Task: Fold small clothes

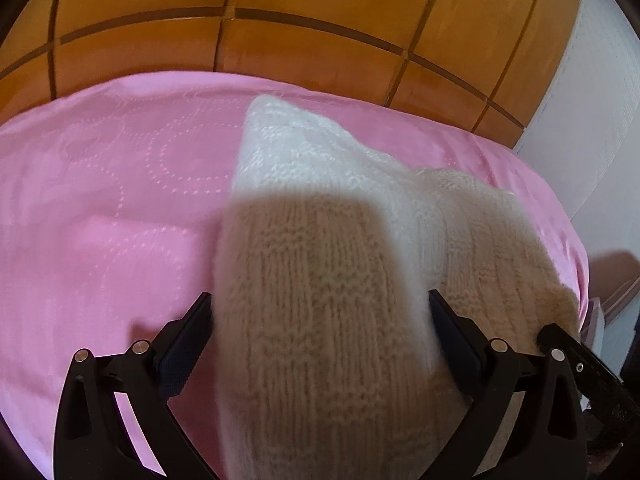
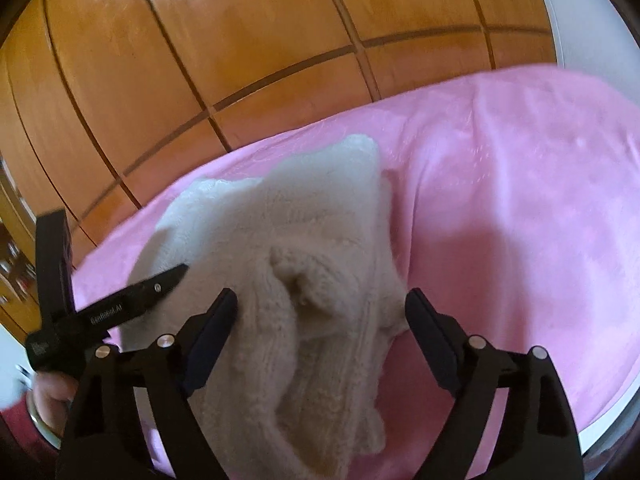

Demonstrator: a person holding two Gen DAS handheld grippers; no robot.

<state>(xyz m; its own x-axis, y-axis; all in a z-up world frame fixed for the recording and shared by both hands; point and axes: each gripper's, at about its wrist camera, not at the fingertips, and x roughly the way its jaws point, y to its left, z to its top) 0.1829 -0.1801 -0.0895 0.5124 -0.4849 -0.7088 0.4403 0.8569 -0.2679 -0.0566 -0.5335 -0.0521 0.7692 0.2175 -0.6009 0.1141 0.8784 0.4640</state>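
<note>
A cream knitted garment (image 1: 320, 280) lies bunched on the pink bedcover (image 1: 100, 200), with a whiter part reaching toward the far edge. My left gripper (image 1: 320, 320) stands wide open, one finger on each side of the knit's near end, and the pads do not squeeze it. In the right wrist view the same garment (image 2: 288, 232) lies crumpled with a fold standing up in the middle. My right gripper (image 2: 320, 312) is open astride its near end. One finger (image 2: 160, 284) of the left gripper rests against the knit's left side there.
Wooden panelled doors (image 1: 280, 20) rise right behind the bed's far edge. A white wall (image 1: 600, 120) stands at the right. The pink bedcover (image 2: 520, 200) stretches on to the right of the garment. A person's hand (image 2: 48, 392) holds the left gripper.
</note>
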